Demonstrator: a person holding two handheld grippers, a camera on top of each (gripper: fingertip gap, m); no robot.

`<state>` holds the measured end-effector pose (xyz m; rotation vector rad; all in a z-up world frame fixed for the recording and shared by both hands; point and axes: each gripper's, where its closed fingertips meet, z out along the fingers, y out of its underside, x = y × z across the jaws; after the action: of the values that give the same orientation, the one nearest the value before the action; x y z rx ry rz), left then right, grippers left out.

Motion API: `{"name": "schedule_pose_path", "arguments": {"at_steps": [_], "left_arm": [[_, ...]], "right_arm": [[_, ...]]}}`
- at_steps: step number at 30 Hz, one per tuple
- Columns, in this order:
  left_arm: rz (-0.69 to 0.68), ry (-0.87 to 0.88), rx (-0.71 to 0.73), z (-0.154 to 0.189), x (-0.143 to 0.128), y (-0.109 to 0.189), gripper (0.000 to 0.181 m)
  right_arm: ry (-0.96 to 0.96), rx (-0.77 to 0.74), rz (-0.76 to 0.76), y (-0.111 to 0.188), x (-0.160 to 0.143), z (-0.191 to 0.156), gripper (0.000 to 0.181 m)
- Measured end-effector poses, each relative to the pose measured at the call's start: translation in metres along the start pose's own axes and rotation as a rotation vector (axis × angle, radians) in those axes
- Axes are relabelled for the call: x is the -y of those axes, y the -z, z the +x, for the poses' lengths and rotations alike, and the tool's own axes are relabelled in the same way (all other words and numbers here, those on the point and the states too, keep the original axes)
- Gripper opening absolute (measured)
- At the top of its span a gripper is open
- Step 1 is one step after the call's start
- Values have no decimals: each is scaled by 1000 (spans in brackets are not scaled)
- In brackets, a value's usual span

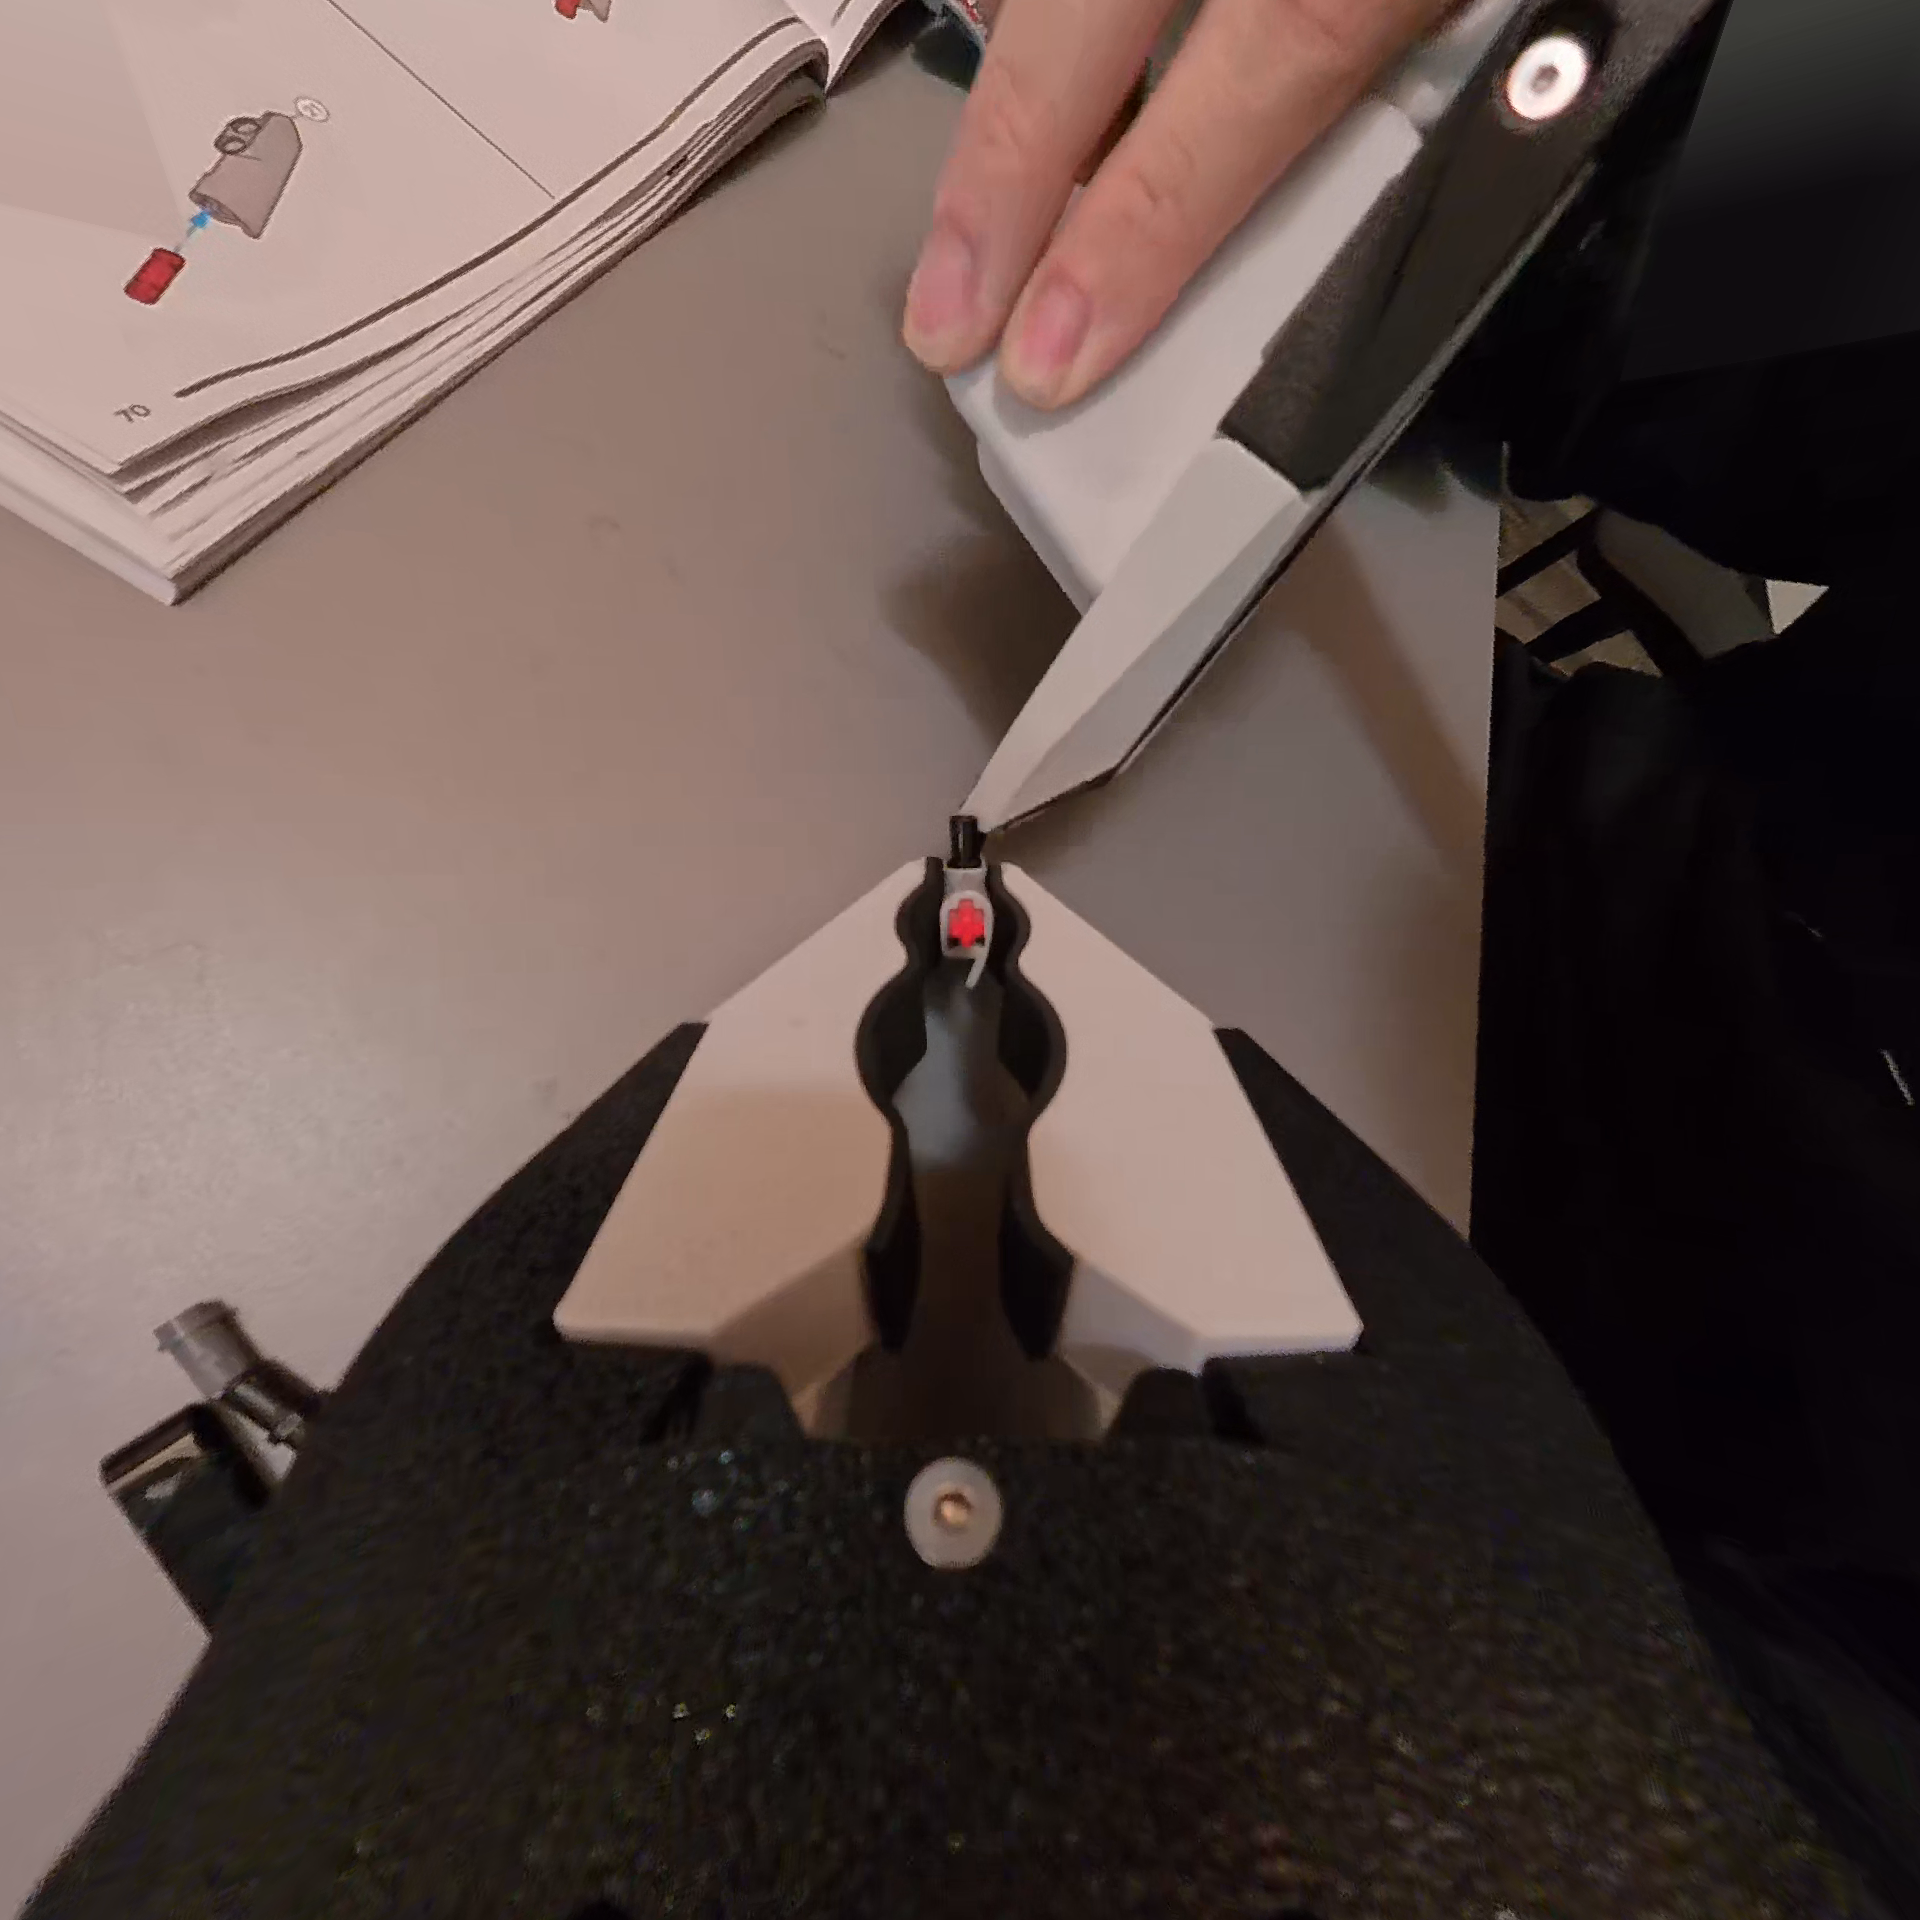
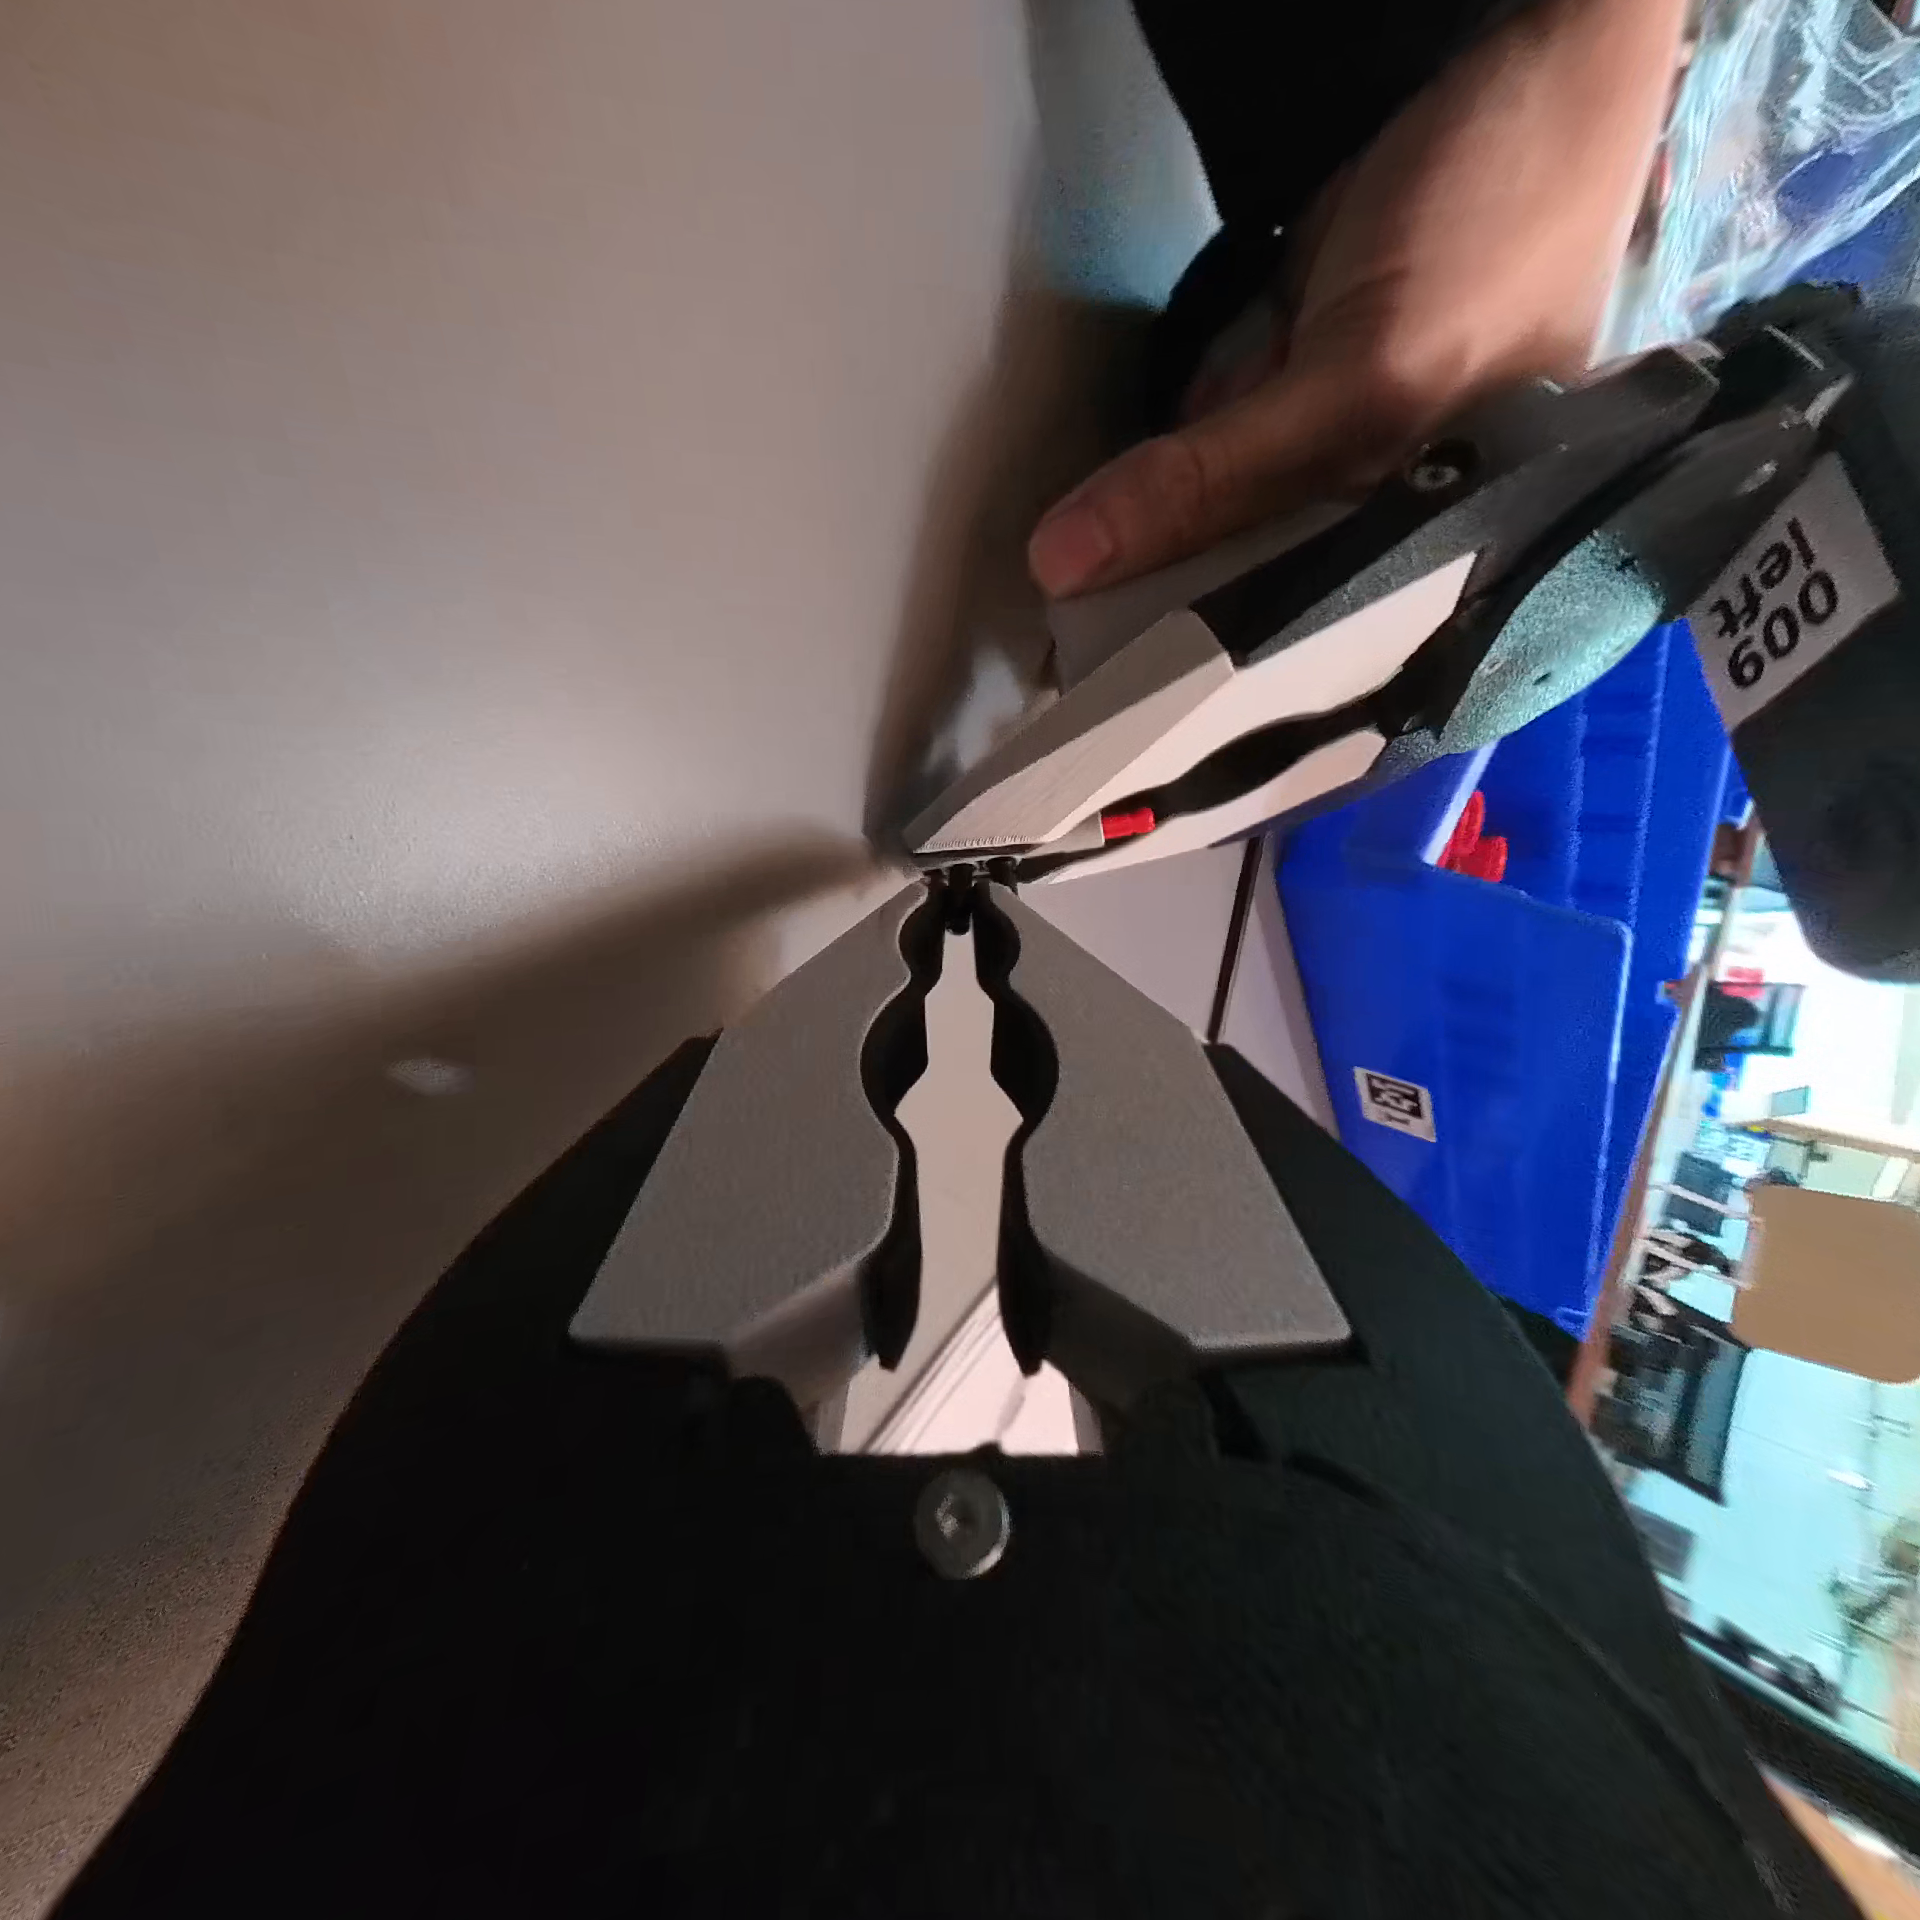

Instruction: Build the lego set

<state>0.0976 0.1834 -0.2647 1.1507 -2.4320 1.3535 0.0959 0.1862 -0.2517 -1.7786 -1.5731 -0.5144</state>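
Two hand-held grippers meet above the bench [image 1: 520,831]: left hand-held gripper [image 1: 966,894] pinches a grey piece with red axle [image 1: 964,925], right hand-held gripper [image 2: 961,894] nips a black pin [image 2: 956,902] against it; the pin seems unseated, with most of the build apparently remaining.

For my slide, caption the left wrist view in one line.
Left claw pinches a small grey-and-red piece while the right claw brings a black peg to its tip.
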Motion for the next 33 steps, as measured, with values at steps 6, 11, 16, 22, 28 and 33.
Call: {"name": "schedule_pose_path", "arguments": {"at_steps": [6,11,16,22,28,33], "left_arm": [[-4,-16,7,1,-1,0,5],[-16,-56,13,2,-2,0,5],[-24,-80,14,4,-4,-1,5],[-24,-81,11,4,-4,-1,5],[-24,-83,9,4,-4,-1,5],[-22,-80,4,5,-4,-1,5]], "right_arm": [[-286,42,130,4,7,-1,5],[-575,110,174,2,1,-2,3],[-731,220,197,-4,0,-16,6],[-802,232,195,1,-9,-17,13],[-909,263,238,0,-6,-18,9],[-976,236,216,0,-7,-18,13]]}}
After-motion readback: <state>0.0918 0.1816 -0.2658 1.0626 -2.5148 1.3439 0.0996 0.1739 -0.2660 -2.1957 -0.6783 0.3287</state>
